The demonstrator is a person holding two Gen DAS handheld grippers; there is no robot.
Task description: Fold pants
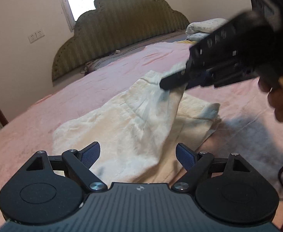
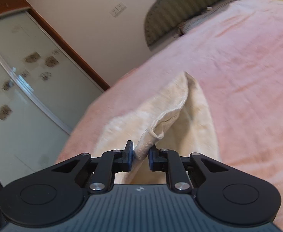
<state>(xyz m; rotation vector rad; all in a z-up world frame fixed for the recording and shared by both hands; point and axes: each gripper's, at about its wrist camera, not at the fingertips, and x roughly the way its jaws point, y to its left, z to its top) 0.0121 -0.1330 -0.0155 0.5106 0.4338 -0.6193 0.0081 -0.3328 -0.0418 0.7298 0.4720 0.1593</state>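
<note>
While the left gripper (image 1: 138, 155) is held wide apart just above the cream textured cloth pants (image 1: 133, 123) on the pink blanket (image 1: 106, 81), their raised edge is clamped by the right gripper (image 2: 140, 157).

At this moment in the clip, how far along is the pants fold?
Early. The cream pants lie rumpled on the pink bedspread, with no neat fold visible. In hand: the right gripper is shut on a bunched edge of the fabric, lifting it into a ridge. The left gripper is open over the near end, holding nothing. Left: grasp there, fold over, flatten.
</note>
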